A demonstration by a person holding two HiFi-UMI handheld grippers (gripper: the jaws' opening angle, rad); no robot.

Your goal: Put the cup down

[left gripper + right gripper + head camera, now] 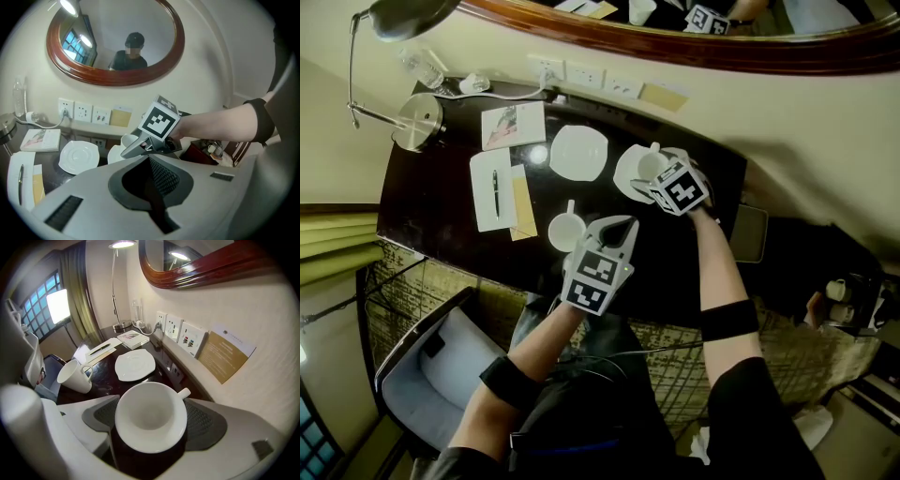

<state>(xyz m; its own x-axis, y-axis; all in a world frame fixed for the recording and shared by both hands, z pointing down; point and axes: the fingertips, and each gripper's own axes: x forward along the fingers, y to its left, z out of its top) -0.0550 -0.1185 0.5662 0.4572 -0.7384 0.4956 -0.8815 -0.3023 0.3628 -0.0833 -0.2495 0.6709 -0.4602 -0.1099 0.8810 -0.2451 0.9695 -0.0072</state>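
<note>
The right gripper (651,182) covers much of the round white saucer (628,173) just right of the empty wavy-edged white saucer (578,152) on the dark glossy desk (436,216), so whether the white ceramic cup (150,418) touches it cannot be told. That gripper's jaws stand wide, pads pressed on the cup's sides, wrist pitched steeply down. The left gripper (157,179), nearer the person than the empty saucer, is fully closed on nothing, beside a white mug (564,231).
</note>
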